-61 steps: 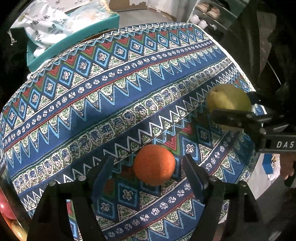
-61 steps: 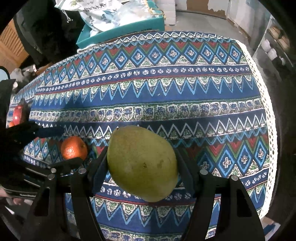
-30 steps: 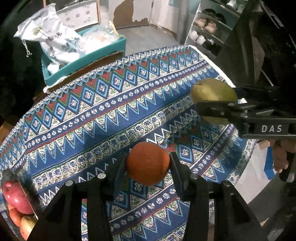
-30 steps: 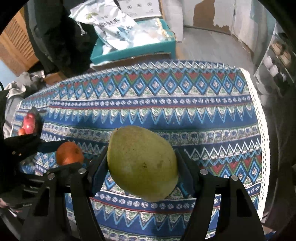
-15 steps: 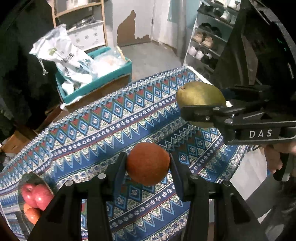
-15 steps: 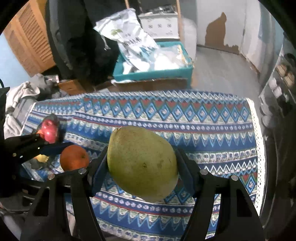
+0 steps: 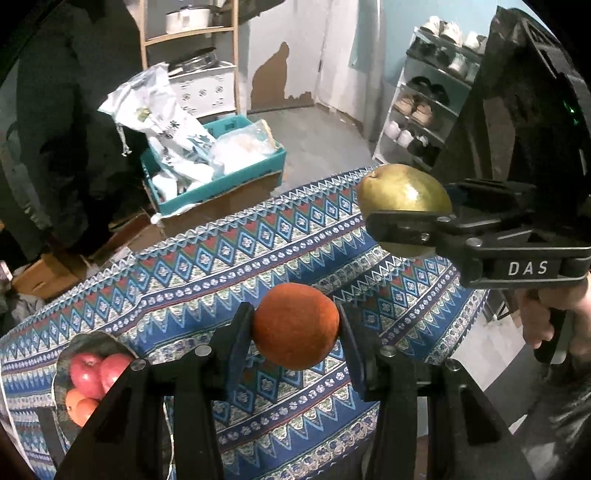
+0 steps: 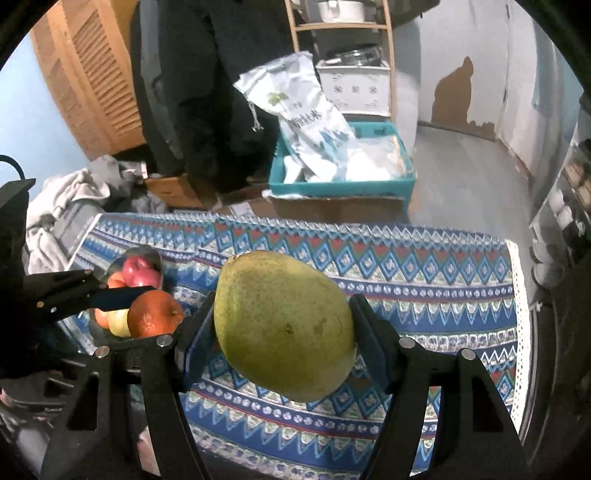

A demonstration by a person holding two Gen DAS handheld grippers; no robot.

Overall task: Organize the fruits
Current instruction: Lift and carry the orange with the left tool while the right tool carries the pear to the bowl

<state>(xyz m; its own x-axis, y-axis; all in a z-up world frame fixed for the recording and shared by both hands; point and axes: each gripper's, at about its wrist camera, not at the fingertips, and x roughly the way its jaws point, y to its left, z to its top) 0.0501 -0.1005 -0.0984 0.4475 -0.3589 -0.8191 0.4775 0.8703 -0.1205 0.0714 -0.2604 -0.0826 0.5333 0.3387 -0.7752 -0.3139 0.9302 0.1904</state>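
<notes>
The left gripper (image 7: 295,332) is pinching an orange (image 7: 295,326) at lower centre of its view, above the patterned tablecloth (image 7: 207,273). The right gripper (image 8: 282,328) is clamping a green mango (image 8: 282,325) mid-frame. A bowl (image 8: 155,256) holding apples (image 8: 142,273) is sitting at the left.

A lived-in room of a home is shown, used partly for storage. A table is covered with a patterned cloth (image 8: 424,295), and a bowl of fruit (image 7: 70,354) is set on it. Shoes are kept on a rack (image 7: 424,110) by the wall, pots on a wooden shelf (image 8: 340,22). A teal crate (image 8: 343,184) stuffed with bags is placed on cardboard boxes, clothes (image 8: 66,199) are heaped on the floor, and paint is peeled from the wall (image 8: 454,92).
</notes>
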